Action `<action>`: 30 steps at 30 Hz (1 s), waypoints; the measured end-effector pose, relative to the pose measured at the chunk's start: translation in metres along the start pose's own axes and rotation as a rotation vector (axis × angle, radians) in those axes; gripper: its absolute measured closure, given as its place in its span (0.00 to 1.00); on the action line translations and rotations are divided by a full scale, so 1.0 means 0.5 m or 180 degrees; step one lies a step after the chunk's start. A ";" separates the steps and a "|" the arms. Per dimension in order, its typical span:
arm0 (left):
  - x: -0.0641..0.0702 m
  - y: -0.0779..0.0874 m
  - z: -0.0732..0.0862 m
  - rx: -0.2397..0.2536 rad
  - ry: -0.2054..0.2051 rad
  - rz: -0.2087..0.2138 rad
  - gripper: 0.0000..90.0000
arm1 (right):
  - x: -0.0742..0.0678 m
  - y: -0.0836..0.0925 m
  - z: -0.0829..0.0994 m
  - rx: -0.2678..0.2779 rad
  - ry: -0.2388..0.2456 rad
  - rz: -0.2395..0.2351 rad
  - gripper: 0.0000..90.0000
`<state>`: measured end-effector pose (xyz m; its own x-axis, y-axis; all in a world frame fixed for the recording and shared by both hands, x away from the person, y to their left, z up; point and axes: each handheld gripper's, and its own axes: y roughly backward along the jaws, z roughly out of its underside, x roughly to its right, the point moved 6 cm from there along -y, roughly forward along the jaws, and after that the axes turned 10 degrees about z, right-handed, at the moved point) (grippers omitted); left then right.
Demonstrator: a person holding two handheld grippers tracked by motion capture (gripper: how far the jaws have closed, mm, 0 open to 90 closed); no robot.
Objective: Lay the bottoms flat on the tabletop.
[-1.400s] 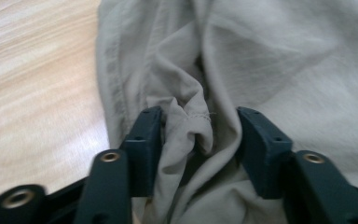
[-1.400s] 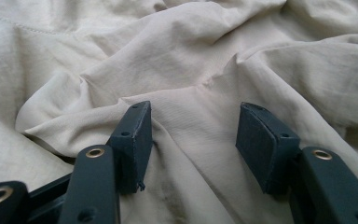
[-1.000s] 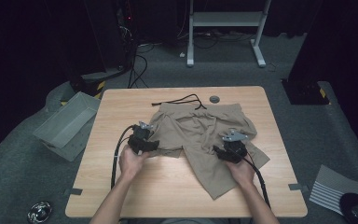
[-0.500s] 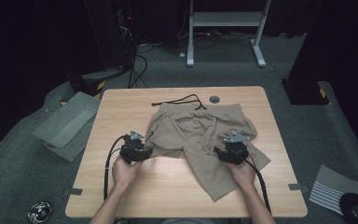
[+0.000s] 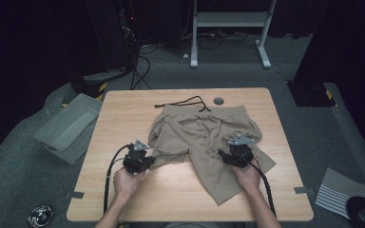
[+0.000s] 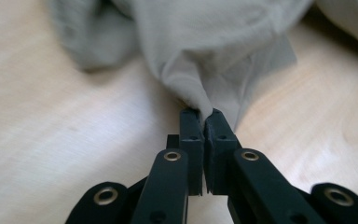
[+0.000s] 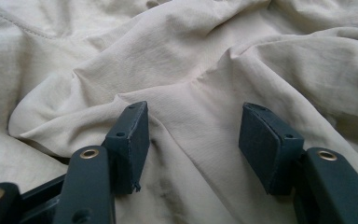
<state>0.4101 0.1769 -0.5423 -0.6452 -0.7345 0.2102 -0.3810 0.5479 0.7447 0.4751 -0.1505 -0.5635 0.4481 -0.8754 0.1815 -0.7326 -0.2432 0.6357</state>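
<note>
Left claw (image 5: 148,157) dragged shorts (image 5: 204,137) hem nearer, clamped; right claw (image 5: 224,155) gaping over fabric; tray (image 5: 69,126) off-table.

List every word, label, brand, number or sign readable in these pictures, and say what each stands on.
None can be read.
The shorts, the table and the grey bin show no print.
The left gripper and right gripper bear no marking.
The striped sheet on the floor carries bars, no legible letters.

Left claw (image 6: 204,116) clamped, right claw (image 7: 193,140) agape
</note>
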 end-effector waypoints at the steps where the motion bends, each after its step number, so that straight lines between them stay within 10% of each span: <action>1: 0.008 -0.004 0.007 -0.0034 -0.0021 0.0037 0.97 | 0.000 0.000 0.000 -0.0001 0.0000 -0.0001 0.47; 5: 0.031 -0.005 0.021 -0.0082 -0.0090 0.0213 0.96 | 0.003 -0.001 0.000 -0.0025 -0.0047 -0.0031 0.47; 10: -0.009 0.017 -0.002 0.0145 0.0034 -0.0100 0.68 | 0.003 -0.001 0.001 -0.0028 -0.0052 -0.0026 0.47; 18: -0.076 0.039 -0.041 0.0362 0.0303 -0.0352 0.58 | 0.003 -0.001 0.001 -0.0017 -0.0039 -0.0015 0.47; 25: -0.114 -0.011 -0.086 0.0326 0.0357 -0.0432 0.59 | 0.003 -0.001 0.001 -0.0019 -0.0037 -0.0013 0.47; 30: -0.131 -0.048 -0.101 0.0239 0.0331 -0.0422 0.86 | 0.004 -0.001 0.001 -0.0028 -0.0050 -0.0049 0.47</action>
<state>0.4950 0.1916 -0.5423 -0.5155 -0.8376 0.1808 -0.5090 0.4690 0.7218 0.4759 -0.1523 -0.5638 0.4511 -0.8780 0.1599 -0.7211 -0.2531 0.6449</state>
